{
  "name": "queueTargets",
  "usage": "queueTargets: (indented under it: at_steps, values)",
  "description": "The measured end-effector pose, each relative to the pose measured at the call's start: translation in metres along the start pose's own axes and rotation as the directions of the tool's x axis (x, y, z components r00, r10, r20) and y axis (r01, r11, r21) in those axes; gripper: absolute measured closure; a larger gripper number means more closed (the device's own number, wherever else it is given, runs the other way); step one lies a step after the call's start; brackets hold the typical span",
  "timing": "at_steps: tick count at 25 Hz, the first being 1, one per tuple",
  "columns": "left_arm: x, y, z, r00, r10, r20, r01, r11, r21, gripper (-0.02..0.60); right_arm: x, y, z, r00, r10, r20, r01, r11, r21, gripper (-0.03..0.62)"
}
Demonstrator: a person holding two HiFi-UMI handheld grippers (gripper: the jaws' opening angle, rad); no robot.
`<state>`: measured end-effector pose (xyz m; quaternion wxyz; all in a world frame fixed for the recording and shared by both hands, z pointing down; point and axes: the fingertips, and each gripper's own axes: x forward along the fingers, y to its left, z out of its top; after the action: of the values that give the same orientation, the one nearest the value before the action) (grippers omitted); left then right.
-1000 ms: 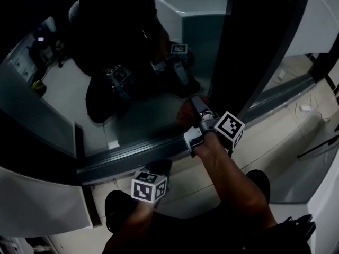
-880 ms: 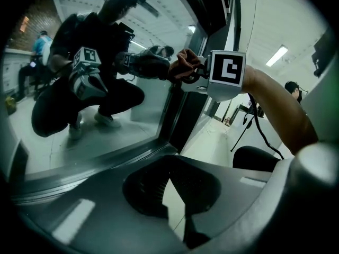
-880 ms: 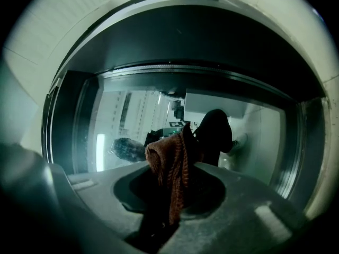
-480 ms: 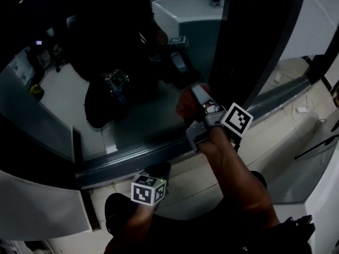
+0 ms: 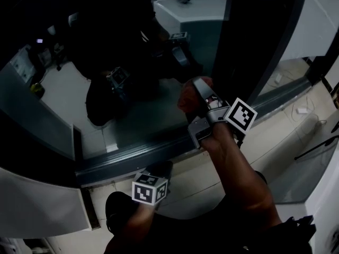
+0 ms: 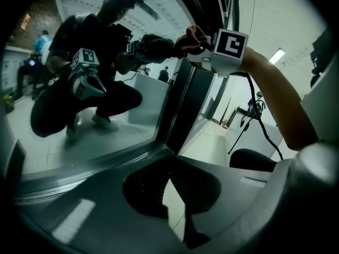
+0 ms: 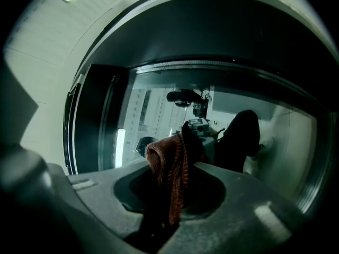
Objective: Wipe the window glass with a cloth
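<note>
The window glass (image 5: 139, 121) fills most of the head view, with a dark upright frame post (image 5: 248, 46) at its right edge and a grey bottom rail (image 5: 127, 157) along the pale floor (image 5: 288, 136). The crouching person is mirrored in the pane.

Since a moment ago the right gripper (image 5: 199, 84) has slid a little up and to the right along the glass, its marker cube riding higher than before. The left gripper (image 5: 158, 169) has kept its place low down near the rail.

The cloth (image 5: 185, 99), a reddish-brown knitted one, is clenched in the right gripper and bunched up beyond its tips, pressed against the pane just left of the post. In the right gripper view it stands up between the closed jaws as a folded lump (image 7: 168, 165), the glass right behind it.

In the left gripper view the jaws meet at their tips (image 6: 170, 174), with only a thin wedge of floor showing behind them and nothing held. They point at the bottom rail
</note>
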<state>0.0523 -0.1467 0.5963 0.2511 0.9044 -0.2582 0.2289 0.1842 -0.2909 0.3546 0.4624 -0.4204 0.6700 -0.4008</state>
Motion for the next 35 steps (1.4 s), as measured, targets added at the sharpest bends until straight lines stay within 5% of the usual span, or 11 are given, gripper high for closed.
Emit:
queueTargets:
  at_steps: [8,15,23,35]
  values:
    - [-0.009,0.011,0.03,0.999,0.041,0.01,-0.041,0.999,0.007,0.565,-0.006,-0.008,-0.005,0.99,0.141,-0.028,-0.142,0.986,-0.082,0.523]
    - [-0.019,0.032,-0.007,0.997,0.076,0.008,-0.076,0.997,-0.007,0.565,-0.069,-0.168,-0.07,0.994,-0.094,0.06,0.092,0.995,0.023,0.523]
    - [-0.025,0.031,-0.008,0.995,0.102,0.0,-0.102,0.995,-0.022,0.565,-0.111,-0.312,-0.134,0.924,-0.381,-0.04,0.383,0.915,0.124,0.523]
    - [-0.056,0.05,-0.019,0.991,0.131,0.017,-0.13,0.99,-0.049,0.565,-0.113,-0.39,-0.192,0.844,-0.523,-0.116,0.536,0.827,0.173,0.523]
